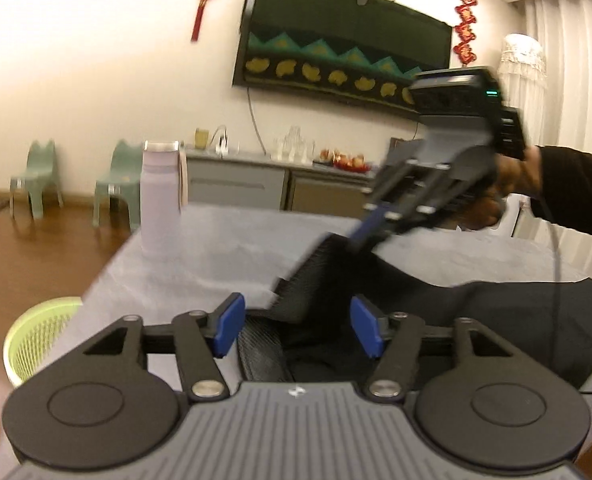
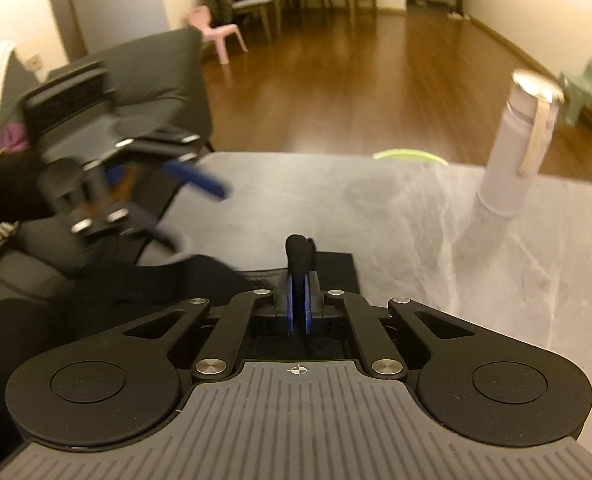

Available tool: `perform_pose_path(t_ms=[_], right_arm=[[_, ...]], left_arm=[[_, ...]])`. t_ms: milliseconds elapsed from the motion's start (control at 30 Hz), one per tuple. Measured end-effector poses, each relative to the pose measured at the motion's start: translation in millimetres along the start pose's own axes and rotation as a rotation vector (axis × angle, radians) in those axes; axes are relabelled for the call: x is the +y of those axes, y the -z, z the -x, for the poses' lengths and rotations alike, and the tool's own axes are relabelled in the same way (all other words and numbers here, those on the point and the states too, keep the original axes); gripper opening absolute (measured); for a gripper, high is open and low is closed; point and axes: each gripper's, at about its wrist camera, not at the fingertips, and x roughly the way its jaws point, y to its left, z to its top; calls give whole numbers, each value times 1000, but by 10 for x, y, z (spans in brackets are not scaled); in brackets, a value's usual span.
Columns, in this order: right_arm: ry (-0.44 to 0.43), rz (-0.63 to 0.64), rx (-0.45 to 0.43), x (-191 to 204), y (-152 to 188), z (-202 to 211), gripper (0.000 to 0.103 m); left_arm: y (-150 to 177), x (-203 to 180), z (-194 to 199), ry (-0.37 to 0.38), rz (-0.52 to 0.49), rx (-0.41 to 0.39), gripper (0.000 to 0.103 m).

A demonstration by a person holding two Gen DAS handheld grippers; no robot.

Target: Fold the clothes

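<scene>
On a grey marbled tabletop, a black garment lies at the lower right of the left wrist frame. The right tool is clenched on a pinch of its fabric. The left tool is spread wide, released, just above the garment's ribbed hem. A pale bottle stands upper right.

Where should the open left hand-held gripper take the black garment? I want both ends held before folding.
Grip the ribbed hem of the black garment, coming straight ahead: it stands raised between the fingers of the left hand-held gripper, while the right hand-held gripper pinches another part.
</scene>
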Motion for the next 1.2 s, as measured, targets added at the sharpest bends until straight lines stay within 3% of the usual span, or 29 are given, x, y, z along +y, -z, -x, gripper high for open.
perform_pose_path(t_ms=[133, 200, 267, 333, 400, 500, 567, 600, 733, 833, 967, 1167, 1200], right_arm=[[-10, 59, -36, 204, -112, 246, 4], [-17, 78, -49, 256, -170, 342, 4], [-8, 83, -59, 271, -195, 412, 4], [47, 45, -58, 166, -118, 396, 4], [102, 6, -57, 61, -40, 381, 4], [184, -52, -56, -96, 77, 357, 6], [239, -90, -56, -201, 155, 342, 17], [289, -111, -55, -229, 221, 378, 17], [467, -277, -36, 174, 986, 870, 26], [586, -412, -20, 524, 1603, 1257, 29], [744, -591, 3, 989, 2427, 1772, 29], [979, -863, 39, 1688, 3661, 2544, 35], [1018, -909, 45, 1805, 3867, 2673, 35]], left_arm=[[-254, -1, -157, 104, -107, -66, 84], [-297, -25, -300, 184, -161, -63, 93], [-299, -44, -480, 260, -203, -29, 93], [-228, -45, -714, 322, -215, 66, 81], [-119, -7, -971, 364, -191, 212, 8], [15, 230, -1147, 373, -12, 334, 9], [87, 413, -1163, 390, 138, 360, 9], [146, 521, -1186, 392, 237, 383, 9], [330, 836, -1276, 359, 489, 476, 9], [413, 908, -1353, 304, 562, 509, 9], [233, 921, -1453, 243, 578, 488, 14], [106, 746, -1393, 8, 511, 499, 33], [84, 770, -1291, -38, 521, 487, 42]])
